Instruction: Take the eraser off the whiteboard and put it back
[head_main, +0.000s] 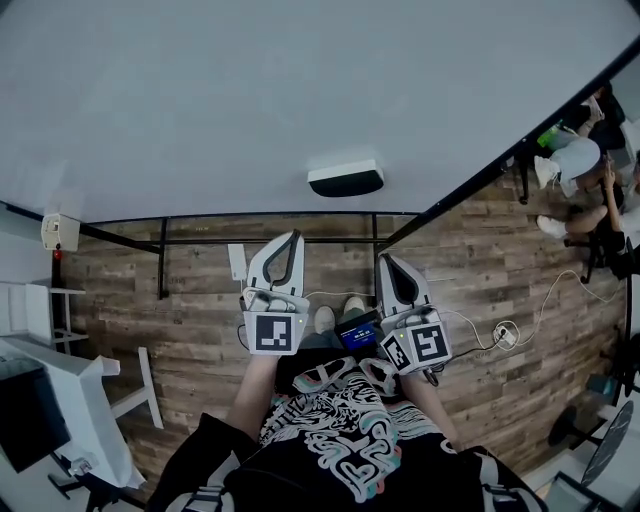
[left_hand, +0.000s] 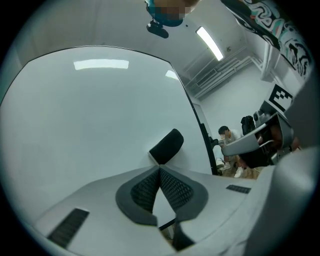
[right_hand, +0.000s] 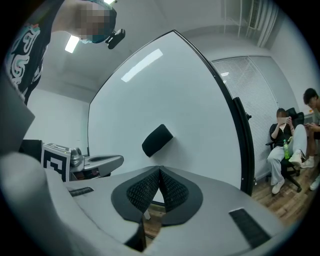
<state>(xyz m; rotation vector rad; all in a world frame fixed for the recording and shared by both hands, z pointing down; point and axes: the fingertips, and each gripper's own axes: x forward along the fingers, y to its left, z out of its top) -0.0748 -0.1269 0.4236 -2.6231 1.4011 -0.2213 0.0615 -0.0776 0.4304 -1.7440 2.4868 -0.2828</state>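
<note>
The black eraser (head_main: 345, 180) with a white back sticks to the large whiteboard (head_main: 250, 100), a little above and between my two grippers. My left gripper (head_main: 292, 238) is shut and empty, its tips short of the board below the eraser. My right gripper (head_main: 384, 260) is also shut with nothing in it. In the left gripper view the eraser (left_hand: 166, 146) sits tilted just beyond the closed tips of the left gripper (left_hand: 160, 168). From the right gripper view the eraser (right_hand: 157, 140) lies ahead of the right gripper (right_hand: 160, 168), apart from it.
The whiteboard's black frame (head_main: 300, 215) stands on a wood floor (head_main: 480, 270). People sit on chairs (head_main: 590, 190) at the right. A cable and socket (head_main: 505, 332) lie on the floor. White furniture (head_main: 60, 400) stands at the left.
</note>
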